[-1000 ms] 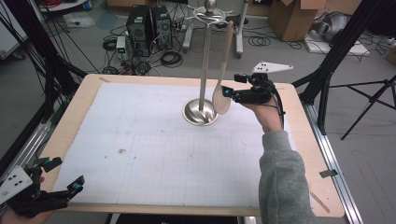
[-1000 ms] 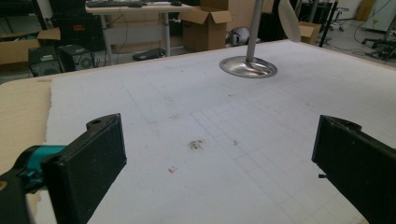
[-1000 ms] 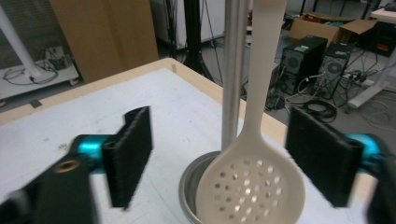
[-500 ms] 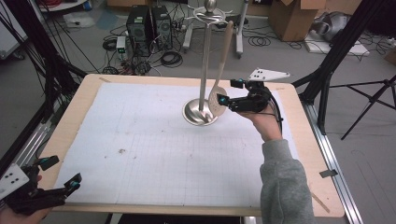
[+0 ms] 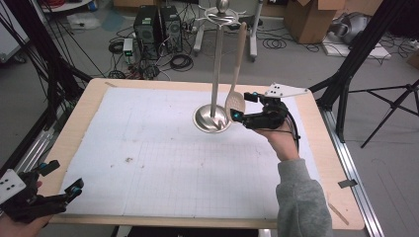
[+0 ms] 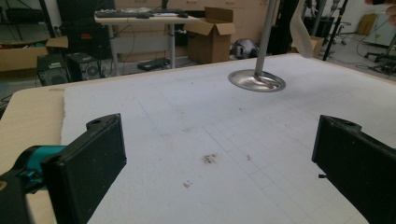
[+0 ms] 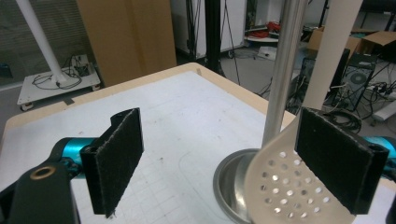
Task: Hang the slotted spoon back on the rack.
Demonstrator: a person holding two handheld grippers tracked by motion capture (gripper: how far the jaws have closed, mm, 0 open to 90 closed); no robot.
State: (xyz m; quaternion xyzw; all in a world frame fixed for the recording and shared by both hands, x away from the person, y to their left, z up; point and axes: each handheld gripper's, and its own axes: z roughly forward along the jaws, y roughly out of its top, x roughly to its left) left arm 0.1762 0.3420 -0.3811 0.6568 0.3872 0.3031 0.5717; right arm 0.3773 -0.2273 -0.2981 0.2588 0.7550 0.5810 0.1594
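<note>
Resting low at the near tabletop [image 5: 148, 163] edge, the left tool [image 5: 57, 190] gapes wide and empty. Farther off, the right tool [image 5: 243, 104], jaws just opened wide, brackets the hanging slotted spoon [image 5: 235, 101]; a careless nudge could swing it off the stand [image 5: 213, 116].

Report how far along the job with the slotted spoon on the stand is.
Done: the slotted spoon hangs from the top of the metal stand, whose base sits on the white mat. In hand: the right gripper is beside the spoon's head, jaws open, not clamping it. The left gripper rests open at the table's near corner. Left: closing on the spoon and unhooking it, if removal is the aim.
</note>
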